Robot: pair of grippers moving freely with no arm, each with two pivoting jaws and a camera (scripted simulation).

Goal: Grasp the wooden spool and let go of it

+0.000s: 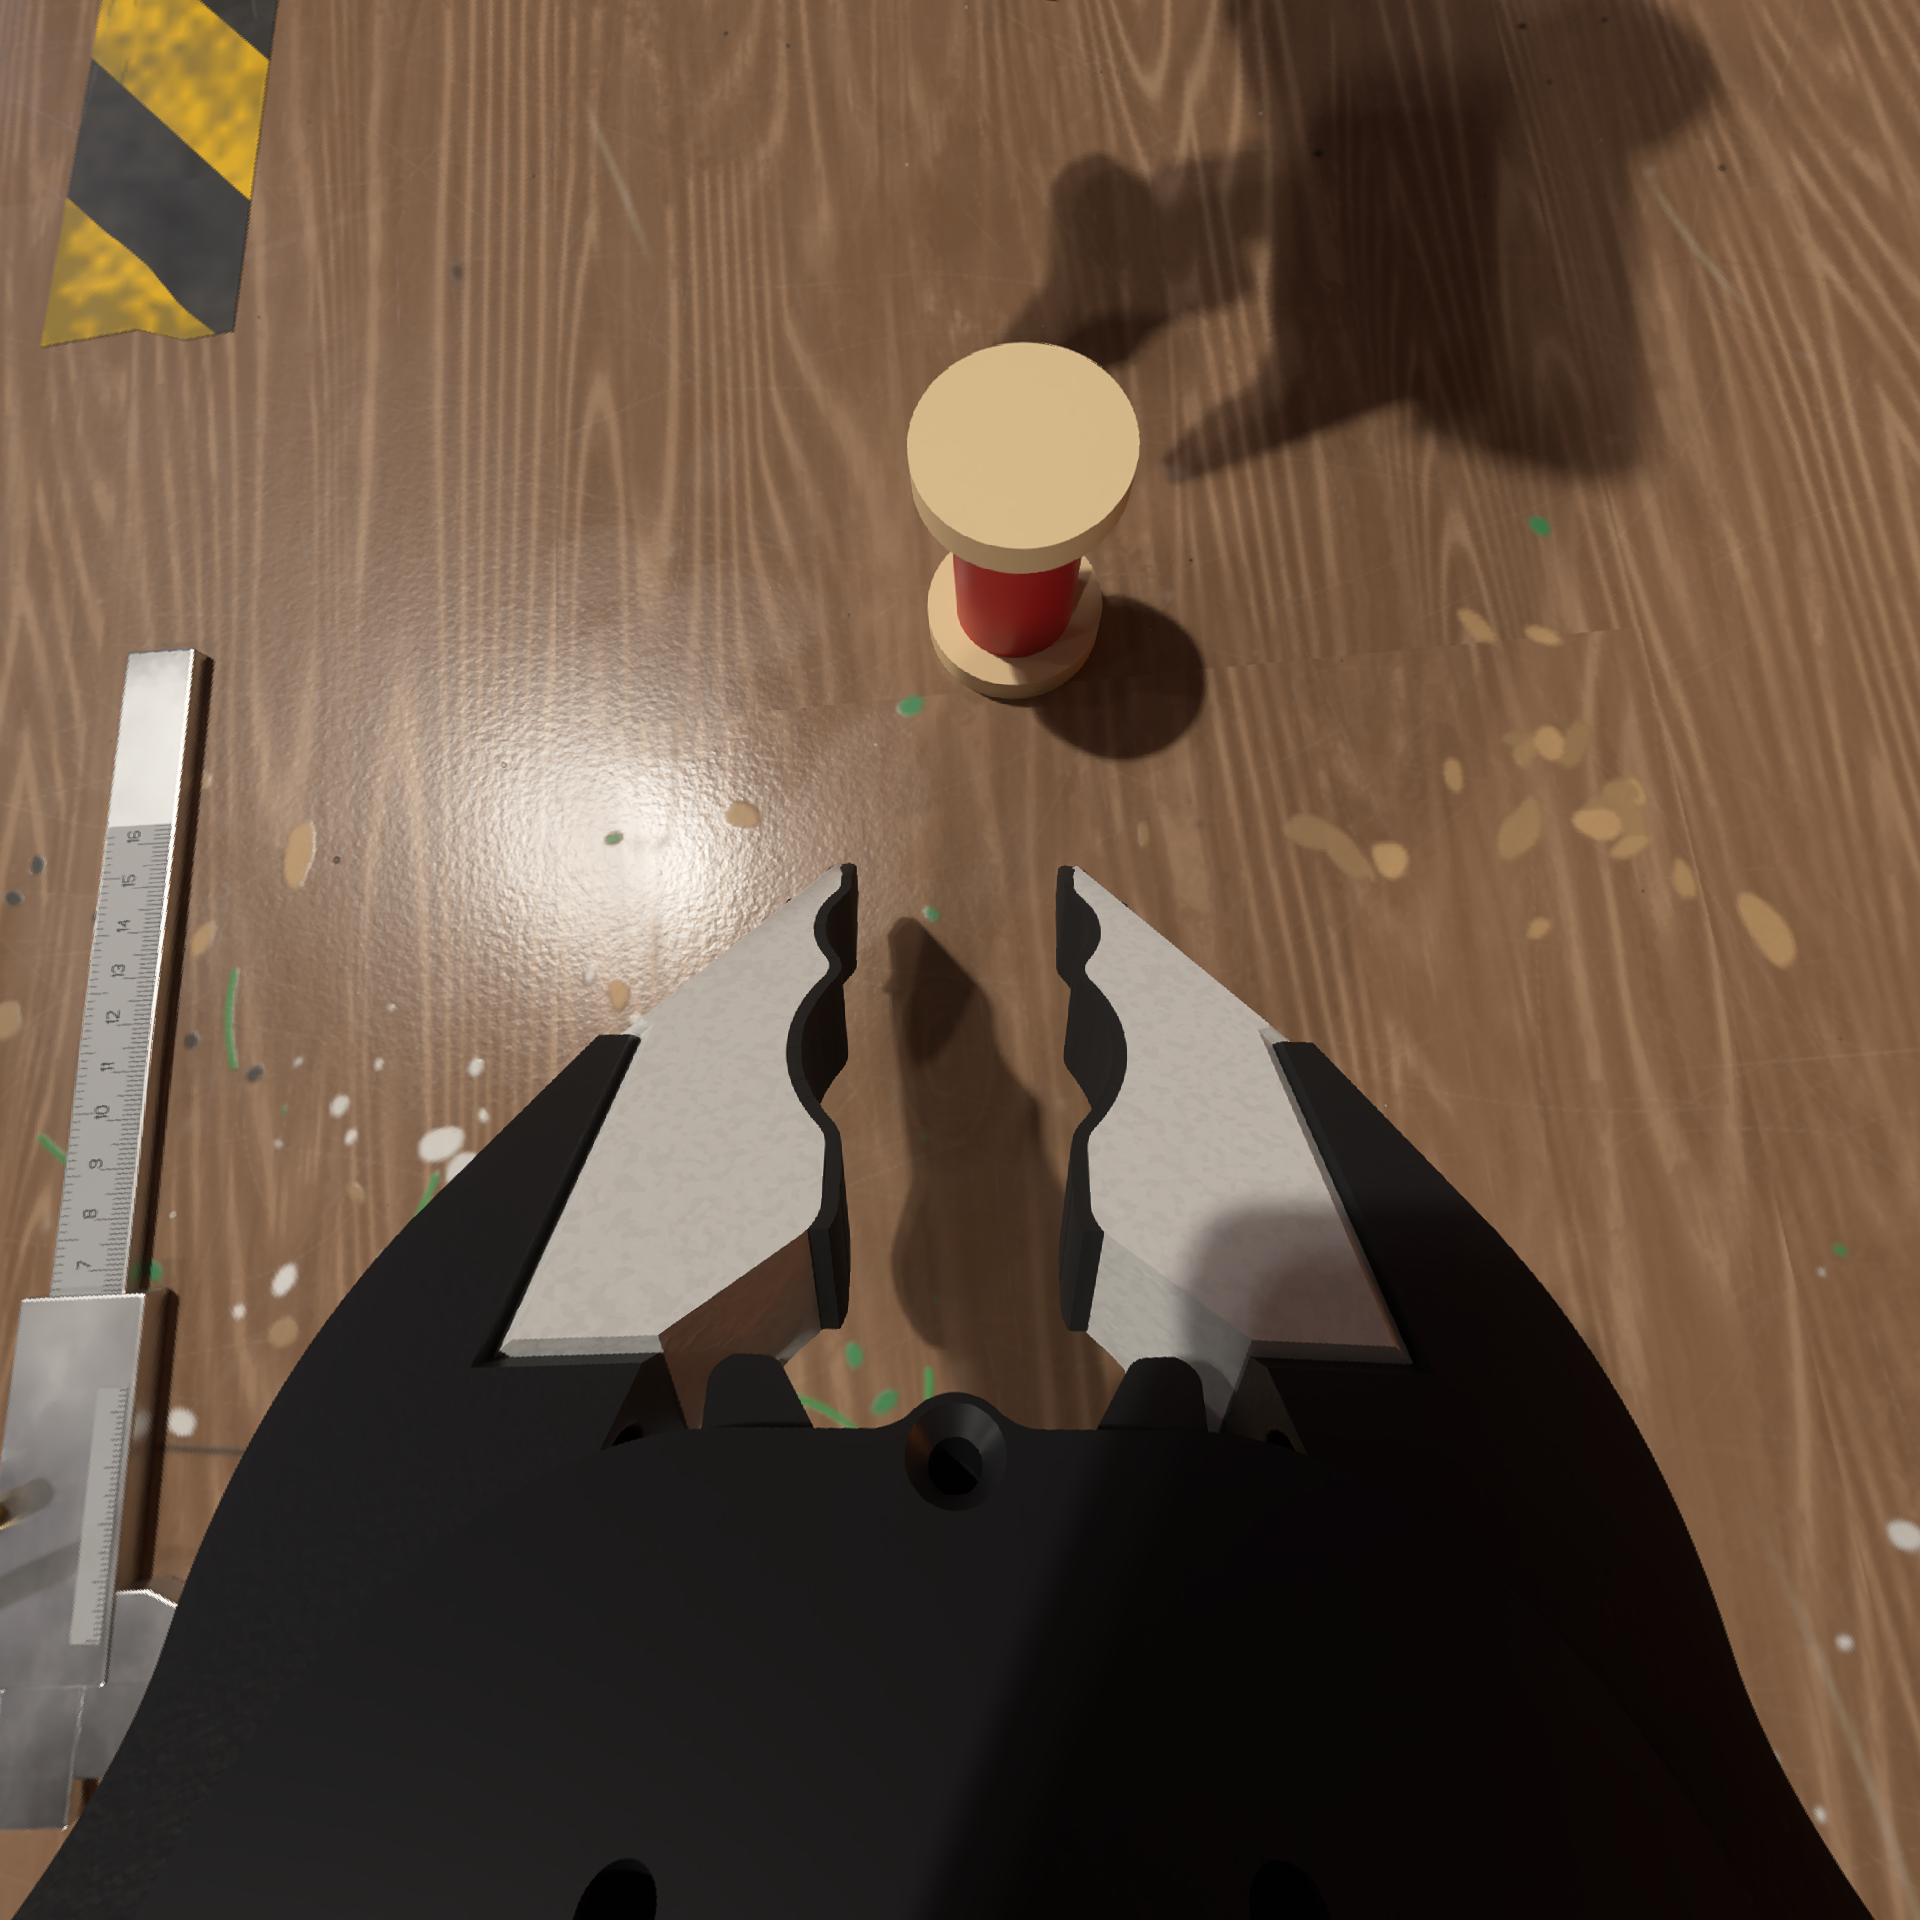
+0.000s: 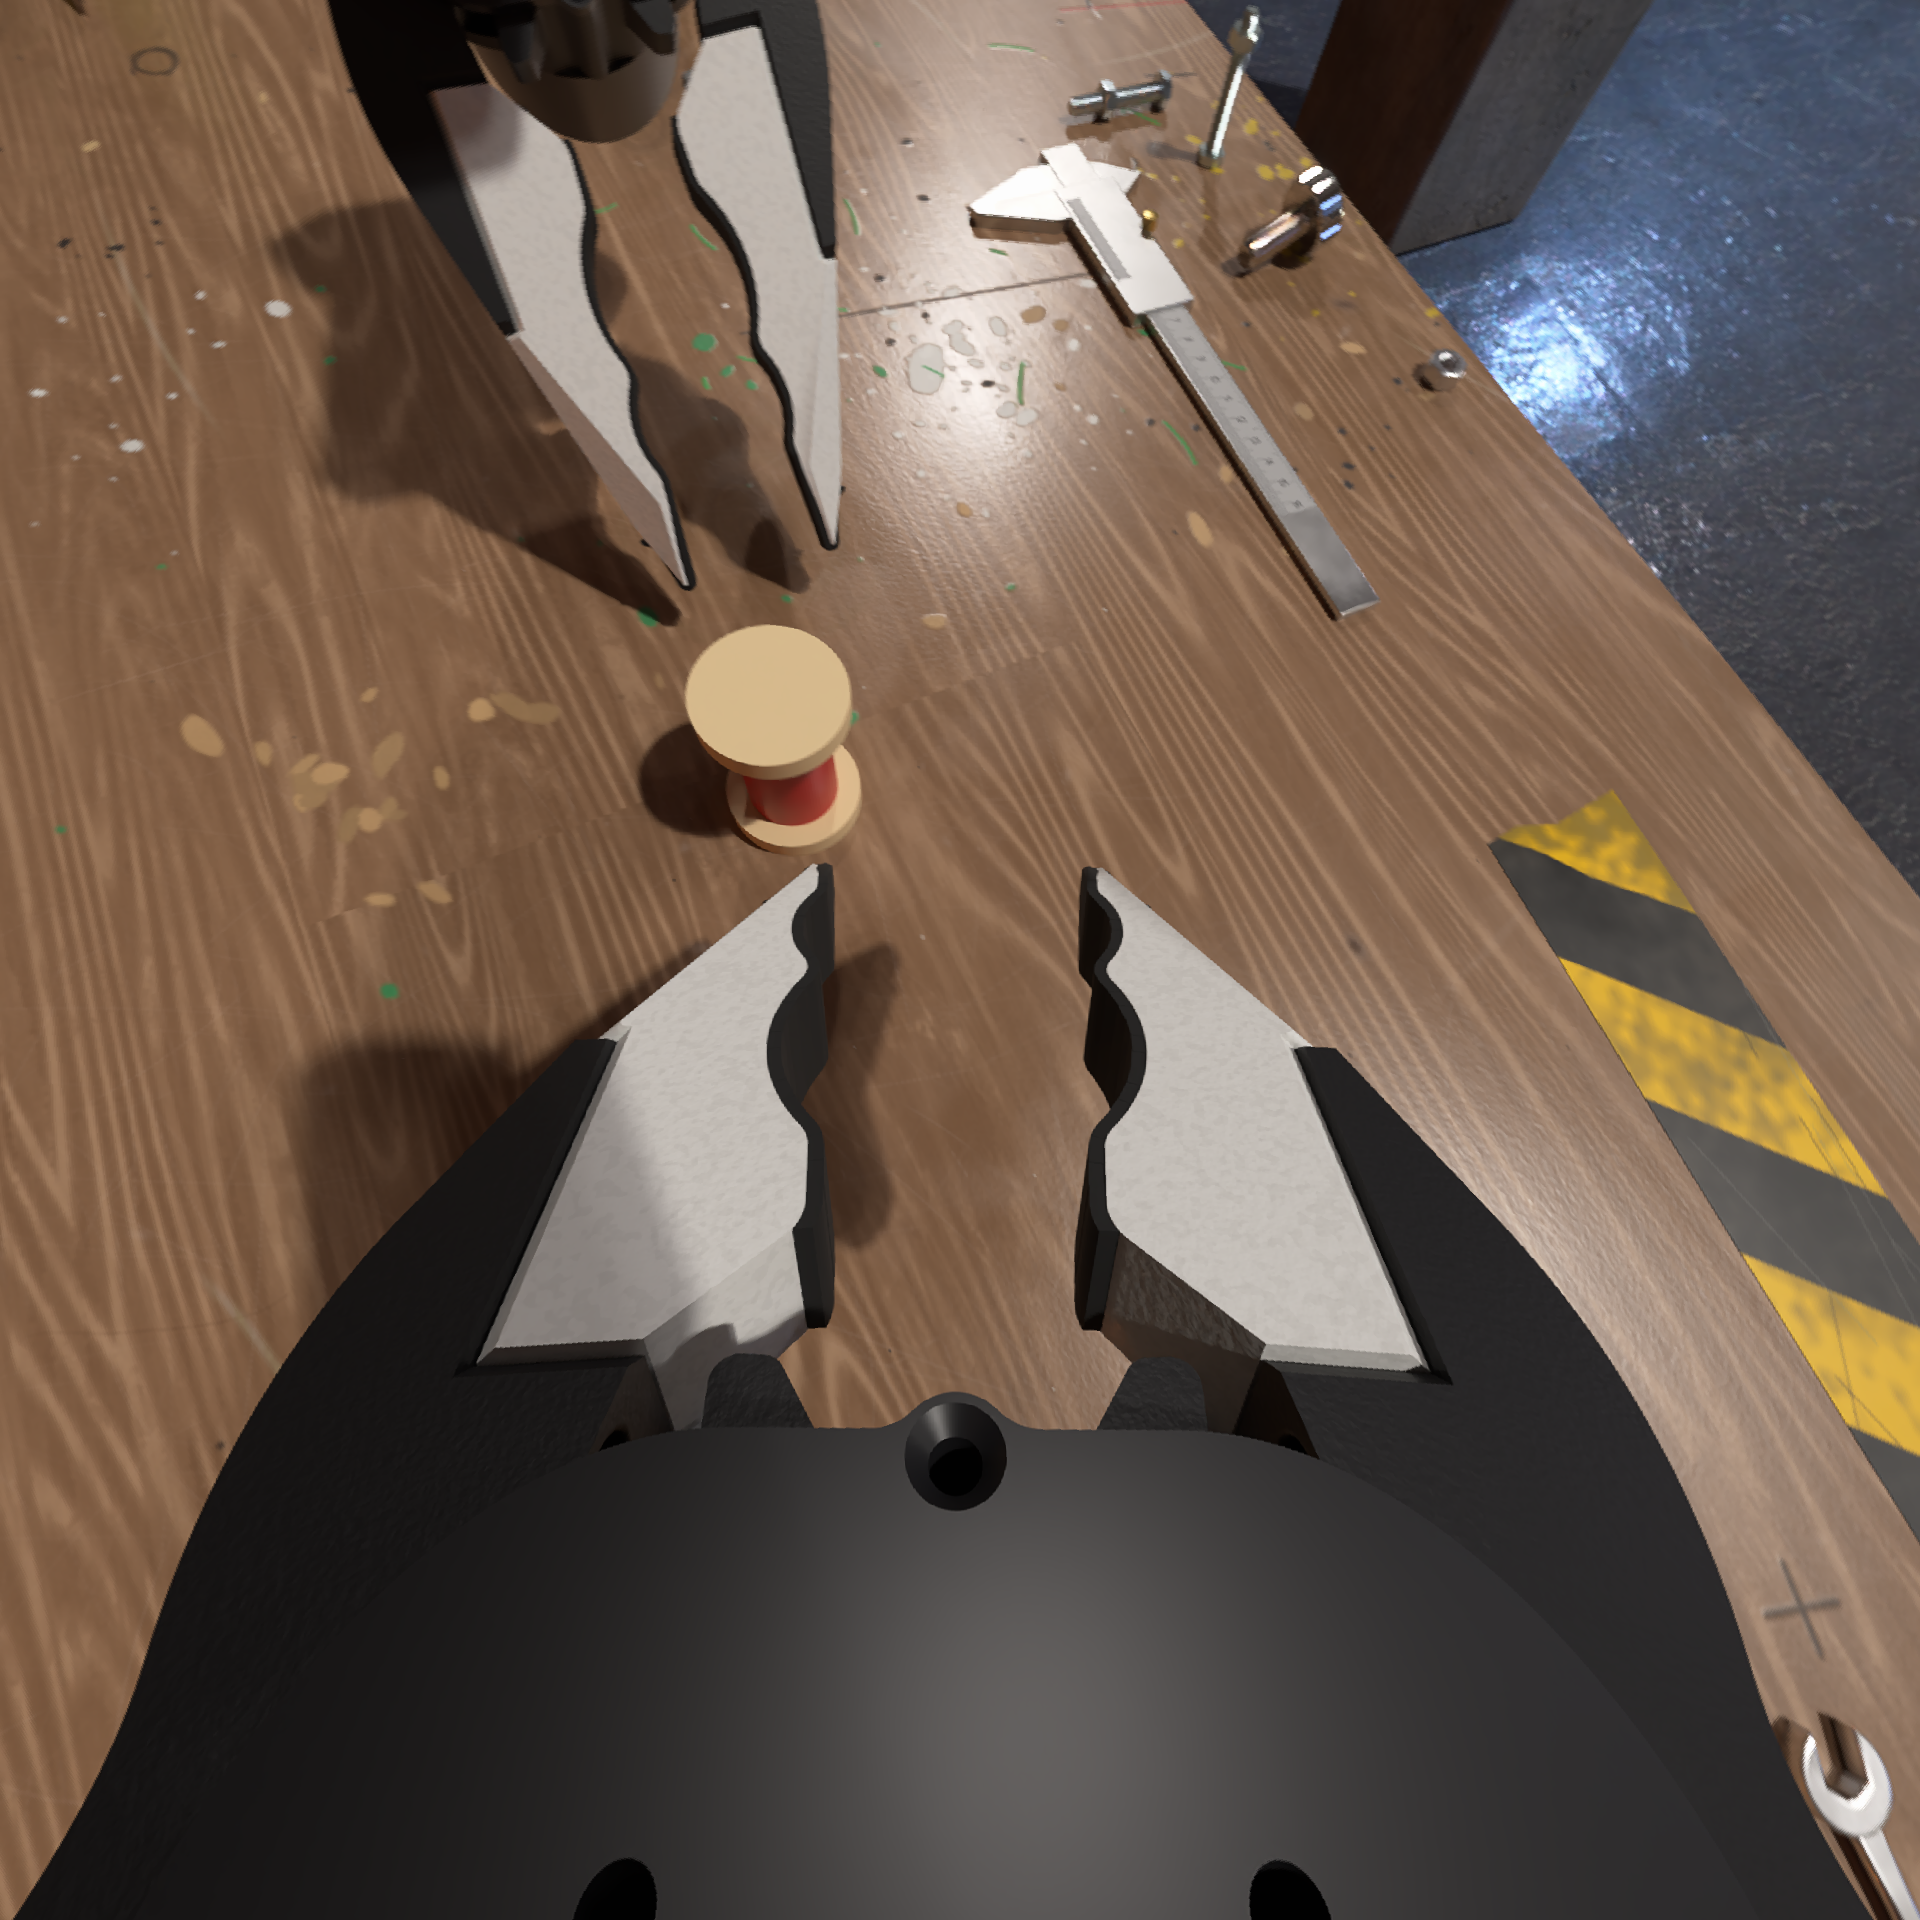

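The wooden spool (image 1: 1020, 520) stands upright on the wooden bench, with pale round end discs and a red wound middle. It also shows in the right wrist view (image 2: 774, 732). My left gripper (image 1: 954, 883) is open and empty, a short way short of the spool and above the bench. My right gripper (image 2: 954, 883) is open and empty, on the opposite side of the spool, which sits just ahead and left of its left fingertip. The left gripper (image 2: 756, 561) also shows from the front in the right wrist view, pointing down towards the spool.
A metal vernier caliper (image 1: 114, 1091) lies at the left, also in the right wrist view (image 2: 1174, 312). Yellow-black hazard tape (image 1: 166, 166) marks the bench (image 2: 1756, 1122). Bolts (image 2: 1288, 223), a nut (image 2: 1442, 366) and wrenches (image 2: 1855, 1808) lie near the bench edge, beyond which is a dark floor.
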